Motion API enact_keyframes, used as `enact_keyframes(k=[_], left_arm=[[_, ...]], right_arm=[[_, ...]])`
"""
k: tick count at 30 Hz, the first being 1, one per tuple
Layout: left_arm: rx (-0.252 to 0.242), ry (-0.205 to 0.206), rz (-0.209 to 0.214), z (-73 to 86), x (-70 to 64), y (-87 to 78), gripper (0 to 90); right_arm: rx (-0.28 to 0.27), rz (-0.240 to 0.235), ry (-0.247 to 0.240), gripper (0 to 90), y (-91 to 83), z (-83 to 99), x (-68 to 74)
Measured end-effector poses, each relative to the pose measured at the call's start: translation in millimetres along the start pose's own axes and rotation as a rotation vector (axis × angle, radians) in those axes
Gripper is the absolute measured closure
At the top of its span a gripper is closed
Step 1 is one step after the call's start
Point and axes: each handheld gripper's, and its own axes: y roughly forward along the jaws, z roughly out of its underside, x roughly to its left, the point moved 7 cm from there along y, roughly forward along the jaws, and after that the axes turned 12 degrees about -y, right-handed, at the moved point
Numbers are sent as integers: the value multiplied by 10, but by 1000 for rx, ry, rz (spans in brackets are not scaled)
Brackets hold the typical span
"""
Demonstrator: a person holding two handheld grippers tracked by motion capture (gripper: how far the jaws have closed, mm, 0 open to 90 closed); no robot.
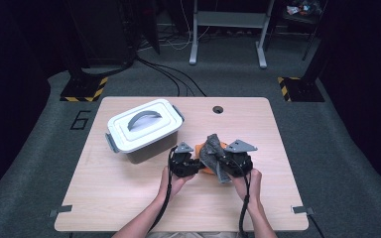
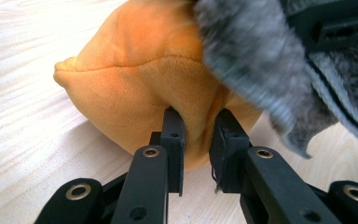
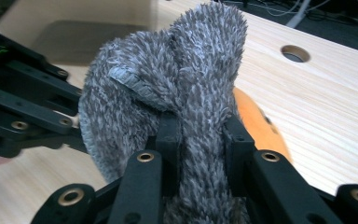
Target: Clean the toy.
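Note:
An orange plush toy (image 2: 135, 79) lies on the wooden table (image 1: 129, 198), a little right of its middle (image 1: 204, 148). My left gripper (image 2: 198, 135) is shut on a fold of its orange fabric; from above it sits at the toy's left side (image 1: 191, 163). A grey fuzzy cloth (image 3: 168, 88) drapes over the toy (image 1: 212, 148). My right gripper (image 3: 199, 140) is shut on a bunched part of that cloth, at the toy's right (image 1: 228, 163). The orange plush toy (image 3: 256, 121) peeks out behind the cloth in the right gripper view.
A white lidded box (image 1: 144, 126) with a grey handle and grey side latches stands at the table's left back. A round cable hole (image 1: 218, 109) is near the far edge. Floor cables and stand legs lie beyond the table.

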Motion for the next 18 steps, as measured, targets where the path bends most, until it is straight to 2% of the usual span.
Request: enact_keyframes(k=[3, 10, 18], left_arm=[[-5, -20, 6, 3, 4, 3, 764], [-3, -12, 9, 8, 28, -1, 753], [-2, -8, 10, 8, 25, 2, 753]], right_arm=[[4, 7, 26, 725, -11, 60, -92], [21, 30, 109, 724, 10, 250, -347], [53, 41, 189, 722, 89, 466, -540]])
